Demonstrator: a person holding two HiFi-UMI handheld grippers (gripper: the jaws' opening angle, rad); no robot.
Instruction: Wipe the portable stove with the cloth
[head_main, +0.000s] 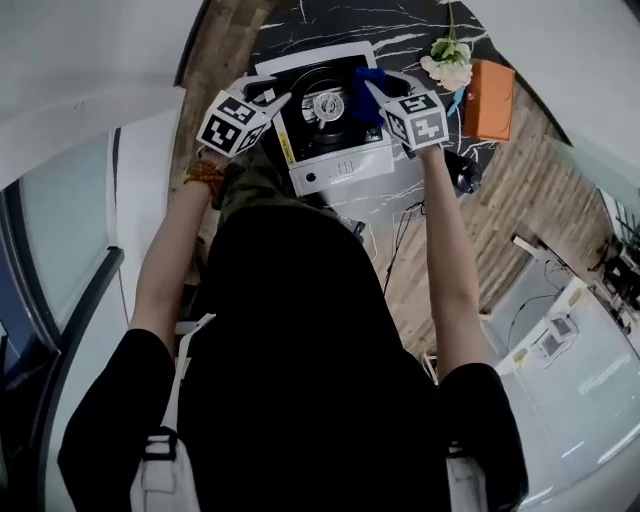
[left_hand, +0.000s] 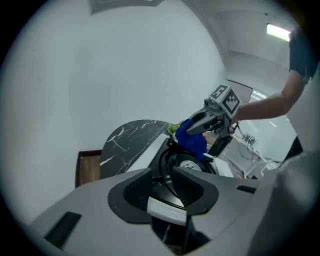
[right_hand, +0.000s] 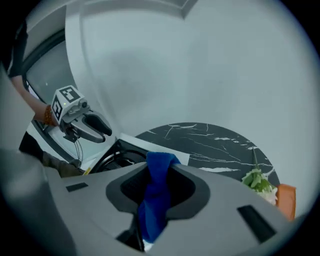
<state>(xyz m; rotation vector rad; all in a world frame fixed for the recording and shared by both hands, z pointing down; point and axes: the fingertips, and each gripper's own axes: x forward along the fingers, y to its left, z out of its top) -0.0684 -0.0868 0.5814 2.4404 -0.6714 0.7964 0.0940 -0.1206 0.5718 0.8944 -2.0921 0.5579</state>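
Your dark shirt (head_main: 300, 350) fills the lower head view, both arms reaching past it to the black marble desk (head_main: 400, 35). Your right gripper (right_hand: 157, 175) has its jaws clamped on the blue cloth (right_hand: 152, 205), which is bunched into a narrow wad and hangs over the right side of the portable stove (head_main: 335, 170). Whether it touches the burner (head_main: 328, 103) is hard to tell from up here. Your left gripper (left_hand: 167, 182) is empty: its jaws stand apart, with only the burner ring showing through the gap, and it hovers over the stove's left side.

What could go wrong, as I judge it:
- The cloth is pinched by a small part of itself, so dragging it across the raised pan supports could snag it and pull it out of your jaws.
- A wad this tight wipes only a thin stripe, so you may miss the white rim.
- The stove looks light and sits near the desk's near edge, so a firm push could slide it (your free left gripper could steady it).
- A wide sweep could knock the things at the far right edge.

The count:
- one stove
- one cloth
- two grippers
- one bunch of flowers (head_main: 447, 62)
- one orange box (head_main: 490, 98)
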